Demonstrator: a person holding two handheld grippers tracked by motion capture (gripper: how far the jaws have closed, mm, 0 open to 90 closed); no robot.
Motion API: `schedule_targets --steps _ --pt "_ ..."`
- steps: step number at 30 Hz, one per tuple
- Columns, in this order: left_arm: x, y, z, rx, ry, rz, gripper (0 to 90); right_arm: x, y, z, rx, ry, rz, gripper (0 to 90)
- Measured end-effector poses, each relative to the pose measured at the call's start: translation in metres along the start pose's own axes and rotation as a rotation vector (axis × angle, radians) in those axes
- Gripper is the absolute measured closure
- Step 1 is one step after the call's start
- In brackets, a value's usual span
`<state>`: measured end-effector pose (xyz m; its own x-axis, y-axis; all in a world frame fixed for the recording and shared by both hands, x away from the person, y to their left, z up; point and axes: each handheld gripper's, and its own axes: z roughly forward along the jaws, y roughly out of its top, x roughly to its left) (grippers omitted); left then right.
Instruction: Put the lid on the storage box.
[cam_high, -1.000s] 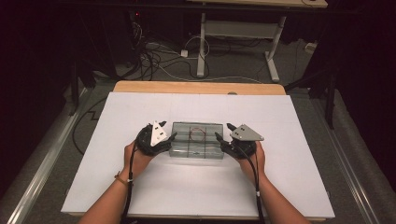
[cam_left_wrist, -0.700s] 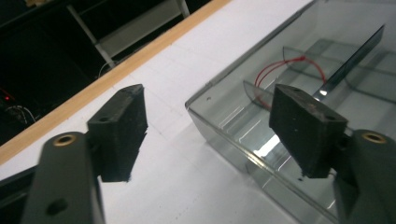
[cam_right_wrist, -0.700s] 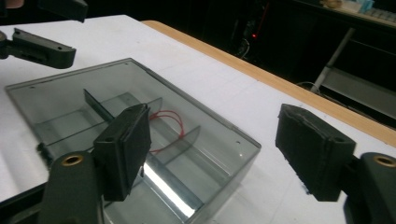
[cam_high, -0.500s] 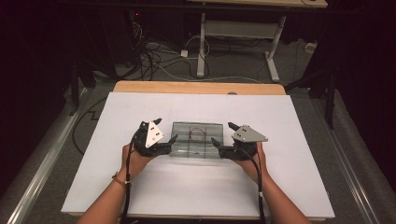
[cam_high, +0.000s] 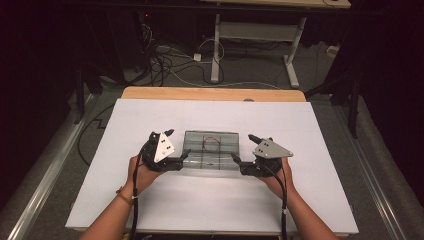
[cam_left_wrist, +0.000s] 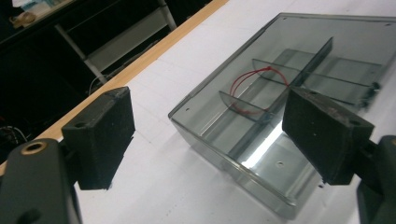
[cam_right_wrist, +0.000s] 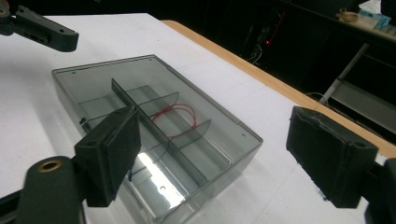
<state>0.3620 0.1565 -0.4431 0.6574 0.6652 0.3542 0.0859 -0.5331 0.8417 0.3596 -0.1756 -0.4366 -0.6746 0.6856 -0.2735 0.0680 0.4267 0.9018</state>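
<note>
White table (cam_high: 150, 210) fills the near ground, dark floor and cables beyond. Mid-table sits the clear box (cam_high: 211, 150), a red band (cam_high: 212, 144) in one compartment. Left hand-held gripper (cam_high: 176, 146) and right hand-held gripper (cam_high: 241, 149) flank its ends, jaws just opened wide, gripping nothing, likely having set it down squarely.

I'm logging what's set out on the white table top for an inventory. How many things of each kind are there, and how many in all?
Clear smoky divided box: 1
Red loop of thin cord inside the box: 1
Handheld claws, left and right, both open: 2
Total: 4
</note>
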Motion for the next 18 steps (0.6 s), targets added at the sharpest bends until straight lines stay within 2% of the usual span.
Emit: schedule_targets --steps 3,6,11,18 --pt "-0.003 0.0 -0.007 -0.014 -0.004 0.014 16.4 0.001 -0.001 -0.006 0.006 -0.014 -0.017 19.6" --pt "-0.007 -0.001 -0.013 -0.007 -0.004 0.045 16.4 0.001 -0.004 -0.012 0.008 -0.016 -0.019 19.6" --pt "-0.012 -0.007 -0.019 0.003 -0.002 0.071 16.4 0.003 -0.007 -0.021 0.004 -0.028 -0.021 19.5" --pt "-0.014 -0.016 -0.028 0.001 -0.017 0.078 16.4 0.006 -0.015 -0.033 -0.002 -0.049 -0.023 19.4"
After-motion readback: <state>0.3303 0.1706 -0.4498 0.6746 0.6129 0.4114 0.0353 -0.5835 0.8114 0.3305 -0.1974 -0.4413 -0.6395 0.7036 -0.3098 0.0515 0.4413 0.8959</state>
